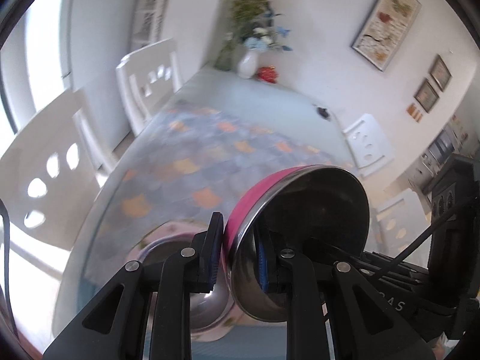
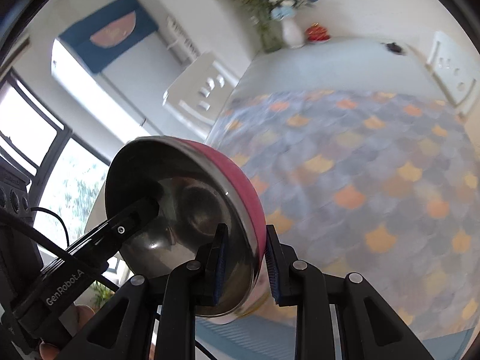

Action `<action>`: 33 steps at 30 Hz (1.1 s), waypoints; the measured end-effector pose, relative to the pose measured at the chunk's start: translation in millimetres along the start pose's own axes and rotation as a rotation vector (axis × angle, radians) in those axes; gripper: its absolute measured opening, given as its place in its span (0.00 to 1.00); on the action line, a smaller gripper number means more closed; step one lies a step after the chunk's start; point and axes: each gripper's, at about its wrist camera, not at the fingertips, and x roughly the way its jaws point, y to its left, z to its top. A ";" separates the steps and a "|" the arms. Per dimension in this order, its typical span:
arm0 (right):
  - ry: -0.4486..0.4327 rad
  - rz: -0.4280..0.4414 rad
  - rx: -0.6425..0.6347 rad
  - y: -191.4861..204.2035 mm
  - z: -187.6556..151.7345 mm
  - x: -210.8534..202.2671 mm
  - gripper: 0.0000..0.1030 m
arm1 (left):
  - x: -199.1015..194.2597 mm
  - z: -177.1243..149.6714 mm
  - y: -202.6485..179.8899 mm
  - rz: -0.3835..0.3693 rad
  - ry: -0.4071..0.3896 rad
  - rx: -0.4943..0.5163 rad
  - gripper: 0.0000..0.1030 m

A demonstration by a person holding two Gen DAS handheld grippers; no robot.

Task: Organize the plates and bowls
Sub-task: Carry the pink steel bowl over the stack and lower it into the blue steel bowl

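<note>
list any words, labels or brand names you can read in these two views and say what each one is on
"GenRobot.A": white lettering on the black body of the left gripper, seen from the right wrist view; the text may run on past the edge.
"AS": the visible tail of white lettering on the right gripper, seen from the left wrist view; the rest is hidden.
The framed pictures on the wall are too blurred to read.

Left gripper (image 1: 240,258): clamped on rim of pink steel bowl (image 1: 300,234), tilted.
Table (image 1: 270,99): patterned cloth (image 1: 210,162).
Far end: vase (image 1: 248,64).
</note>
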 end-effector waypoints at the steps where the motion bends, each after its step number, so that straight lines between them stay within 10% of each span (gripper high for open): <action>1: 0.015 0.001 -0.002 4.5 -3.7 4.1 0.23 | 0.0 -4.7 10.2 0.000 0.009 -0.014 0.16; 14: 0.192 -0.118 0.001 35.4 -27.9 64.7 0.23 | 33.7 -52.4 75.3 -0.034 0.168 -0.070 0.16; 33: 0.231 -0.147 0.072 34.9 -35.8 86.8 0.23 | 40.3 -52.6 92.9 0.012 0.179 0.010 0.16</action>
